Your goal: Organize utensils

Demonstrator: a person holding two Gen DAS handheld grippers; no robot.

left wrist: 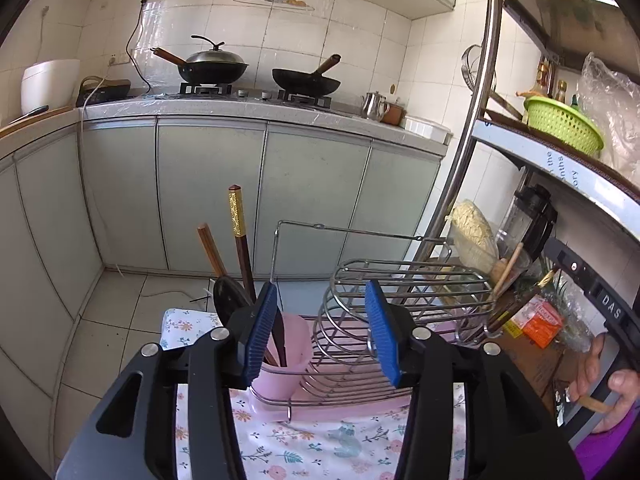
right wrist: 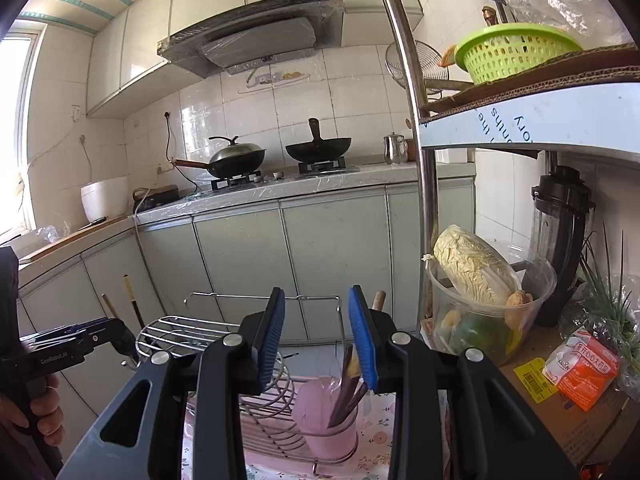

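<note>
A metal dish rack stands on a pink tray over a floral cloth, with a pink utensil cup at each end. In the left wrist view one cup holds chopsticks and a black spoon. My left gripper is open and empty just above the rack. In the right wrist view the other pink cup holds several dark utensils. My right gripper is open and empty above that cup. The left gripper also shows in the right wrist view.
A steel shelf post and shelf with a green basket stand right of the rack. A plastic bowl with cabbage, a blender and an orange packet sit beside it. Cabinets and a stove with woks lie beyond.
</note>
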